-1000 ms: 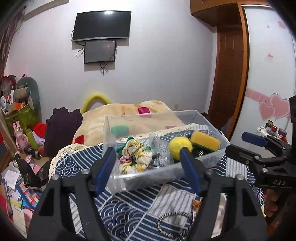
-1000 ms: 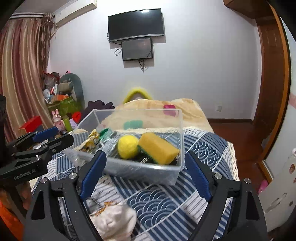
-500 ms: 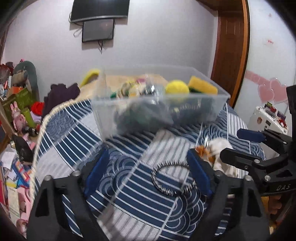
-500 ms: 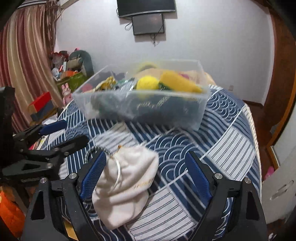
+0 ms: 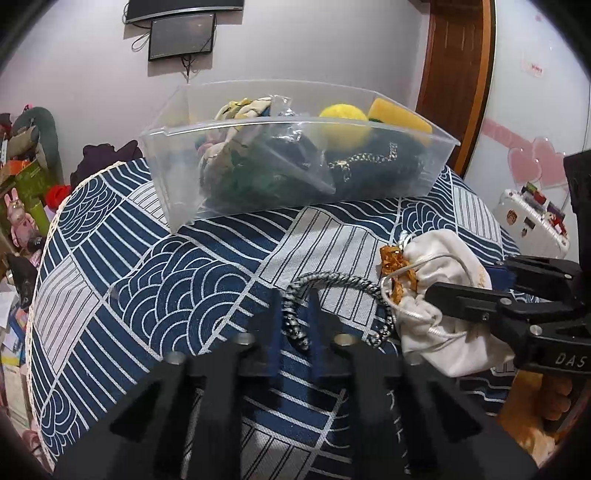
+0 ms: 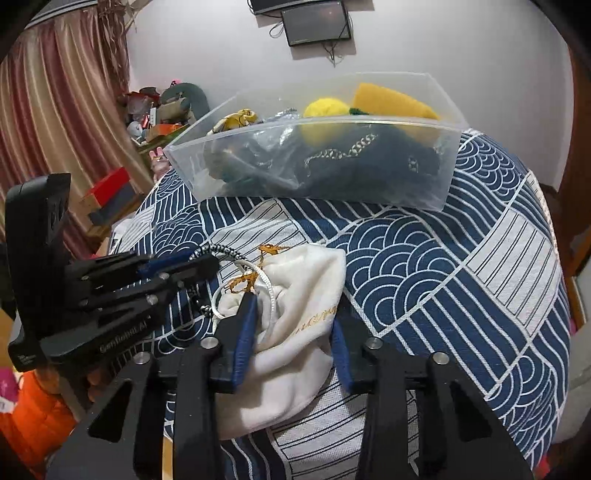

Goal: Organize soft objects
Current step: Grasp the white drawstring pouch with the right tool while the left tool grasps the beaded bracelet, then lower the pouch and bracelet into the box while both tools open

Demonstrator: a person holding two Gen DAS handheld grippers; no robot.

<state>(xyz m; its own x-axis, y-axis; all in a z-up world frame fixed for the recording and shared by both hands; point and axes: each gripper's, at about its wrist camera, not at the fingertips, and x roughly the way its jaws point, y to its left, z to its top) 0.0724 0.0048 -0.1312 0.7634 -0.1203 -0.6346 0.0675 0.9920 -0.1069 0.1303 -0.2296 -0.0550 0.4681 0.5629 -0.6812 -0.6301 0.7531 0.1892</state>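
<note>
A black-and-white braided hair tie (image 5: 341, 282) lies on the blue patterned bedspread (image 5: 177, 280). My left gripper (image 5: 293, 321) is shut on its near side; it also shows in the right wrist view (image 6: 207, 266). A white drawstring pouch (image 6: 295, 317) lies to the right of the tie. My right gripper (image 6: 291, 328) is closed around the pouch, both pads pressing its sides; it also shows in the left wrist view (image 5: 476, 284). Behind stands a clear plastic bin (image 5: 406, 166) holding a yellow ball (image 5: 343, 114), a yellow sponge (image 5: 399, 116), scrunchies and dark items.
The bedspread drops off at the left edge (image 5: 40, 266), with cluttered toys and boxes (image 5: 22, 184) beyond. A wooden door (image 5: 454, 74) and a white wardrobe (image 5: 535, 92) stand to the right. A TV (image 5: 181, 33) hangs on the far wall.
Both grippers came down from bin height to the bedspread. The left closed on the hair tie and the right closed on the white pouch.
</note>
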